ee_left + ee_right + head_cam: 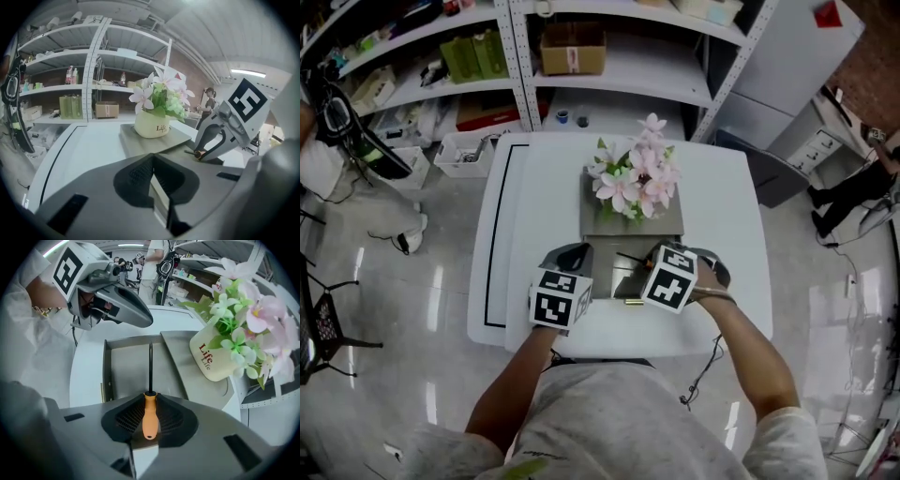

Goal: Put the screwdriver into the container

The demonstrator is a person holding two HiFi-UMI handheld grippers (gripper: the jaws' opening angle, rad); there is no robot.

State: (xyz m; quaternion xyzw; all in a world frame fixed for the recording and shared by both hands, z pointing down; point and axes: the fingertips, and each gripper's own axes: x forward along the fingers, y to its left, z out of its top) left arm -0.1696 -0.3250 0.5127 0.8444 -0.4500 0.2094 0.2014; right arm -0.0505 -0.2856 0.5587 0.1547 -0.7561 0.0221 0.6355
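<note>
An orange-handled screwdriver [149,416] is clamped between the jaws of my right gripper [150,397]. Its dark shaft [150,366] points forward over the open grey container [126,373]. In the head view the right gripper [652,269] hovers over the container [622,283] near the table's front, and the shaft [628,257] shows faintly. My left gripper [572,257] sits just left of the container, jaws together with nothing between them. The left gripper view shows the right gripper [206,149] with the screwdriver [196,153] tip sticking out.
A cream pot of pink and white flowers [635,180] stands on a grey slab right behind the container. The white table [727,234] has a black line along its left side. Metal shelves with boxes [572,47] stand beyond the table.
</note>
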